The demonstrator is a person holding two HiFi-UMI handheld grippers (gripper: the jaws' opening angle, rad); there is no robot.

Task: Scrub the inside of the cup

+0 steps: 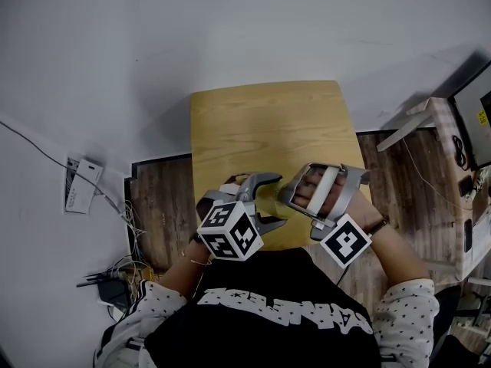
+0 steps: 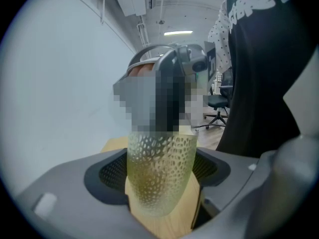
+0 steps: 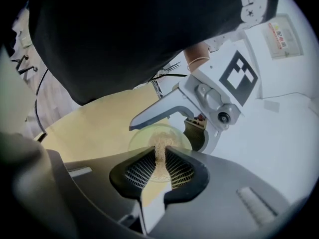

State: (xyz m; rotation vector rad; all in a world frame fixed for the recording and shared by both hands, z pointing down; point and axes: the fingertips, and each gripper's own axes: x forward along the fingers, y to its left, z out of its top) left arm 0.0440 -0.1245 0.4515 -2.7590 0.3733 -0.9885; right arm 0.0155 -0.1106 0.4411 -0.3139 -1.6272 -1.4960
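A translucent yellow-green cup (image 2: 159, 176) with a honeycomb texture is clamped between the pads of my left gripper (image 2: 159, 168), which is shut on it. In the right gripper view the cup's round mouth (image 3: 142, 135) faces the camera. My right gripper (image 3: 159, 169) is shut on a thin beige scrubber (image 3: 160, 153) whose tip reaches into that mouth. In the head view the left gripper (image 1: 267, 199) and right gripper (image 1: 290, 198) meet nose to nose over the near edge of the yellow wooden table (image 1: 261, 121). The cup is mostly hidden there.
A light wooden cabinet (image 1: 449, 167) stands to the right of the table. Cables and a power brick (image 1: 115, 278) lie on the floor at left, near a white card (image 1: 80, 184). An office chair (image 2: 217, 106) stands in the background.
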